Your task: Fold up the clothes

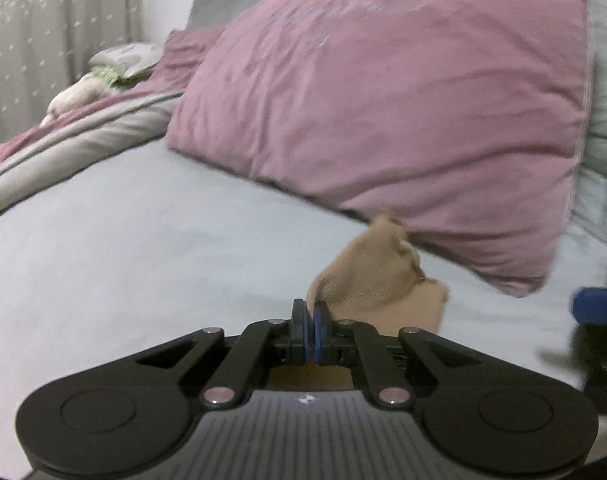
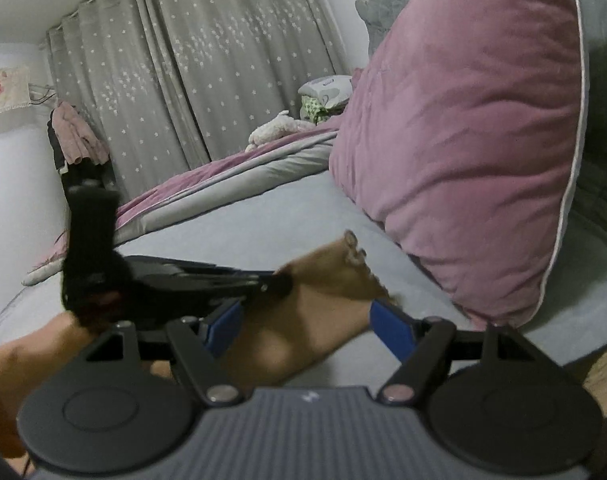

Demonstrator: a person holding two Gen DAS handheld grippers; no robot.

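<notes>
Left gripper [image 1: 310, 330] pinching near edge of tan garment [image 1: 377, 276]. Right gripper [image 2: 305, 328] spread wide, garment's long axis running away toward pink pillow [image 2: 463, 140].

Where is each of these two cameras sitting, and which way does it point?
Left wrist: sits on the left tool, looking forward along its shut fingers pinching the tan garment, over the bed sheet toward the pink pillow; the other tool's blue pad shows at the right edge.
Right wrist: sits on the right tool, fingers open, facing the curtain; a forearm shows and the left tool crosses the view.
Shared: garment, pillow, sheet, plush toy.
</notes>
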